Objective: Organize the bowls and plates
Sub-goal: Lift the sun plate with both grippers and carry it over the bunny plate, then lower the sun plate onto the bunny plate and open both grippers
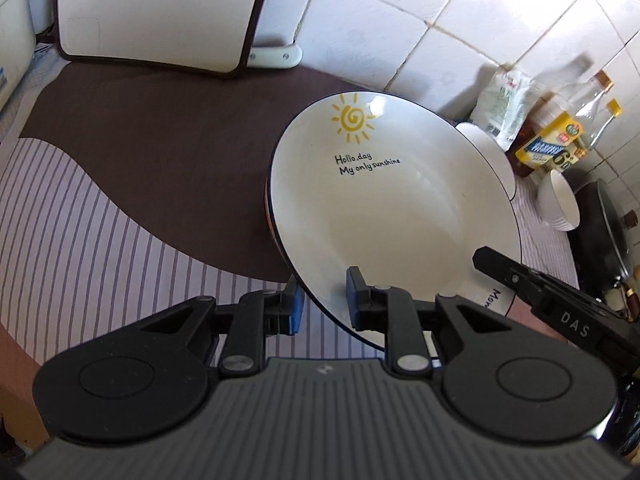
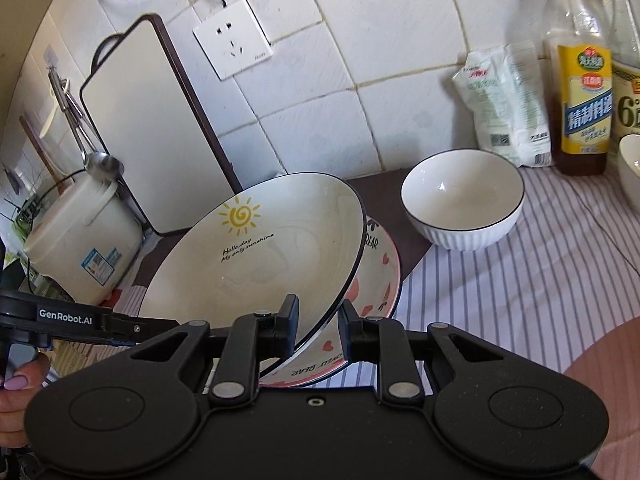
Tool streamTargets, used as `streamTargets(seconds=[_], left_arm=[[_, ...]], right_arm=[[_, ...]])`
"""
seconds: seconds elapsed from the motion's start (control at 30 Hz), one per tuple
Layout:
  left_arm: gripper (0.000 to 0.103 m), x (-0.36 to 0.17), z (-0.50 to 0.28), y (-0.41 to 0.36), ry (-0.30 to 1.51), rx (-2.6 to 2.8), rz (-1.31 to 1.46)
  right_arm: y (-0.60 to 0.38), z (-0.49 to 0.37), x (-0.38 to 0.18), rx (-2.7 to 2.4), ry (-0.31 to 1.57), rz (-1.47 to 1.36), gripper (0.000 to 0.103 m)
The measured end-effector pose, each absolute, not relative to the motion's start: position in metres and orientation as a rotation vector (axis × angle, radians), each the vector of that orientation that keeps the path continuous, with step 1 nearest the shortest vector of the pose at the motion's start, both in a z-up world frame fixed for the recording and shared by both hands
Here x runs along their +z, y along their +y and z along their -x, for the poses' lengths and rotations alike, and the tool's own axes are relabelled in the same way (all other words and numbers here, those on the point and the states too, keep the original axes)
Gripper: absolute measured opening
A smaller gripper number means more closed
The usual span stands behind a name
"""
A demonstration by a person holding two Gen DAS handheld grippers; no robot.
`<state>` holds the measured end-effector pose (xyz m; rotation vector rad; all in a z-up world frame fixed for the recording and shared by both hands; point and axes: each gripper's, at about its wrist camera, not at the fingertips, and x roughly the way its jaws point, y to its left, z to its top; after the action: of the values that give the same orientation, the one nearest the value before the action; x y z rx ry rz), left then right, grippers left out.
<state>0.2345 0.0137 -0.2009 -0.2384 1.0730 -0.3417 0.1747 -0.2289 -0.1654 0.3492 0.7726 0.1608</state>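
White sun plate [image 1: 396, 208], rim pinched by left tool [image 1: 323, 306], right tool [image 2: 318, 330]

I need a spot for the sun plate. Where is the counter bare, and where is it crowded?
Bare: brown cloth between the cutting board and sun plate, and striped cloth in front of the bowl. Crowded: the right wall, with bottles, bag and pan.
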Motion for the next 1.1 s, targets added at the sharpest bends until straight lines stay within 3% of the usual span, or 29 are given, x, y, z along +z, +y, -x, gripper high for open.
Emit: streamTargets(seconds=[0.83,1.1], left_arm=[[0.02,-0.218,-0.269,0.003,1.193,-0.299,0.18],[0.02,-0.221,-0.273,0.005,1.206,-0.284,0.204]], right_arm=[[-0.231,-0.204,-0.195,0.105,0.917,-0.408,0.026],[-0.22,-0.212,-0.191,0.08,0.969,-0.312,0.028]])
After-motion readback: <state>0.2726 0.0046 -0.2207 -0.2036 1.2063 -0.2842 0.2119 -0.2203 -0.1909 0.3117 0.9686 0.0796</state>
